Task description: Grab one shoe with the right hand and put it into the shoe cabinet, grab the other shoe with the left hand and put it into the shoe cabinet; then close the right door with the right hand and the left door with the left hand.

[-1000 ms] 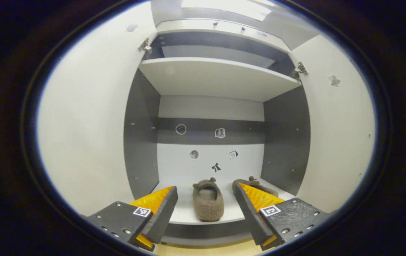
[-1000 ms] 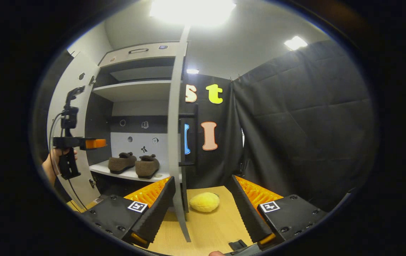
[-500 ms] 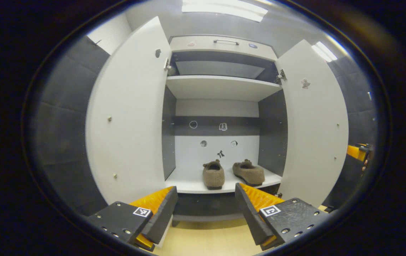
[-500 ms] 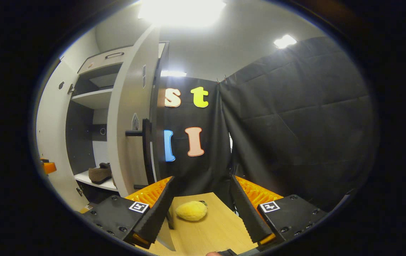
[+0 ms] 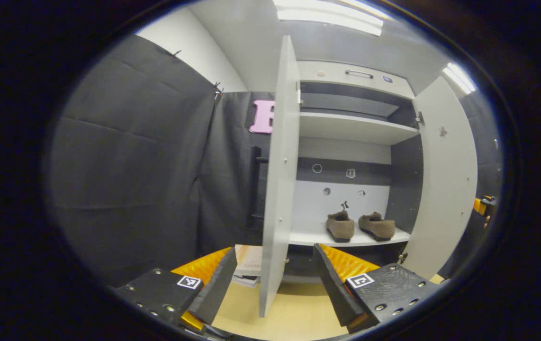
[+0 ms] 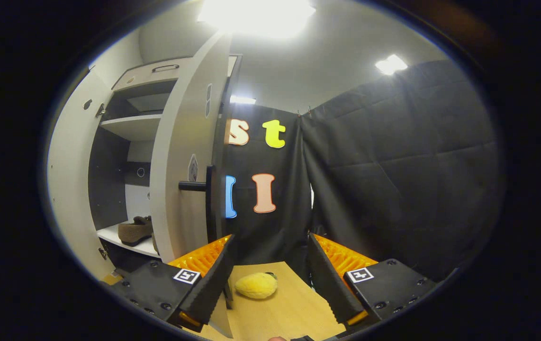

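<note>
Both shoes (image 5: 359, 227) found side by side on the lower shelf (image 5: 308, 238) of the shoe cabinet (image 5: 353, 80), toward its right end; judged soft, light and already stowed. Right door (image 6: 180, 156) and left door (image 5: 277, 189) found standing open, judged stiff, light panels swinging on hinges, best pushed near the free edge or right door handle (image 6: 194, 185). Left gripper (image 5: 270, 272) and right gripper (image 6: 265, 270) found spread, grasping nothing.

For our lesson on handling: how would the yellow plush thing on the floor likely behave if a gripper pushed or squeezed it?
The yellow plush thing looks fuzzy and rounded, so it would probably squash rather than resist. It seems light and might slide or roll on the smooth wooden floor.
</note>
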A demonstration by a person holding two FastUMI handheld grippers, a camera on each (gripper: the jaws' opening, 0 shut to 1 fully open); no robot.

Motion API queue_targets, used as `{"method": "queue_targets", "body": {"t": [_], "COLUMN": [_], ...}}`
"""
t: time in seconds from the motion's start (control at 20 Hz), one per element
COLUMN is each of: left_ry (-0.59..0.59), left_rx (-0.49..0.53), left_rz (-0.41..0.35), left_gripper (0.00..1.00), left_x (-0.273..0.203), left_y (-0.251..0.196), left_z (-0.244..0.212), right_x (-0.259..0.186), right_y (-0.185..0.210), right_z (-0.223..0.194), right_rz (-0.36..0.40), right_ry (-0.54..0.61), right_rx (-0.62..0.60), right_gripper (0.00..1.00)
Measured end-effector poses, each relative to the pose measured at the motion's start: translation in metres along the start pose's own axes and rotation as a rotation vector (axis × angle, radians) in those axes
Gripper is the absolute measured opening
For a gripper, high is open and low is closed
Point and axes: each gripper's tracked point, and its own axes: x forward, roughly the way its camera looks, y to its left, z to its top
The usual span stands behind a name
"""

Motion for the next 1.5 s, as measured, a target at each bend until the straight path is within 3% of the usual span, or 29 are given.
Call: {"method": "queue_targets", "body": {"t": [0.05, 0.2, 0.25, 0.45, 0.8, 0.85, 0.9, 0.95, 1.1, 1.15, 1.2, 1.35, 1.5], "left_ry": [-0.005, -0.021, -0.023, -0.018, -0.015, -0.014, -0.016, -0.018, -0.022, -0.023, -0.026, -0.029, -0.045], "left_rx": [0.004, 0.012, 0.009, 0.007, 0.004, 0.007, 0.009, 0.010, 0.005, 0.005, 0.005, 0.011, -0.010], "left_rz": [0.015, 0.031, 0.031, 0.004, -0.022, -0.023, -0.023, -0.022, -0.021, -0.016, -0.013, -0.005, -0.042], "left_gripper": [0.94, 0.95, 0.95, 0.95, 0.95, 0.95, 0.95, 0.95, 0.95, 0.95, 0.95, 0.94, 0.97], "left_x": [0.000, 0.003, 0.005, 0.016, 0.039, 0.041, 0.045, 0.048, 0.060, 0.063, 0.069, 0.098, 0.109], "left_y": [0.013, 0.038, 0.043, 0.057, 0.078, 0.080, 0.084, 0.086, 0.093, 0.094, 0.096, 0.101, 0.084], "left_z": [0.003, 0.012, 0.013, 0.014, 0.013, 0.013, 0.015, 0.015, 0.017, 0.017, 0.017, 0.023, 0.028], "right_x": [-0.003, -0.011, -0.013, -0.016, -0.008, -0.003, 0.002, 0.008, 0.016, 0.015, 0.014, 0.004, -0.009], "right_y": [0.005, 0.028, 0.035, 0.053, 0.122, 0.133, 0.143, 0.153, 0.177, 0.180, 0.179, 0.168, 0.150], "right_z": [0.002, 0.002, 0.002, 0.002, -0.003, -0.004, -0.007, -0.009, -0.014, -0.014, -0.011, 0.000, 0.004], "right_rz": [0.000, 0.028, 0.032, 0.026, 0.156, 0.169, 0.175, 0.185, 0.212, 0.209, 0.195, 0.156, 0.135], "right_ry": [-0.003, 0.001, 0.002, 0.012, 0.050, 0.054, 0.059, 0.065, 0.081, 0.078, 0.062, -0.001, -0.037], "right_rx": [-0.002, 0.022, 0.031, 0.055, 0.139, 0.144, 0.141, 0.134, 0.101, 0.089, 0.073, 0.058, 0.039], "right_gripper": [0.96, 0.92, 0.96, 0.96, 0.96, 0.92, 0.96, 0.92, 0.96, 0.92, 0.97, 0.97, 0.97]}}
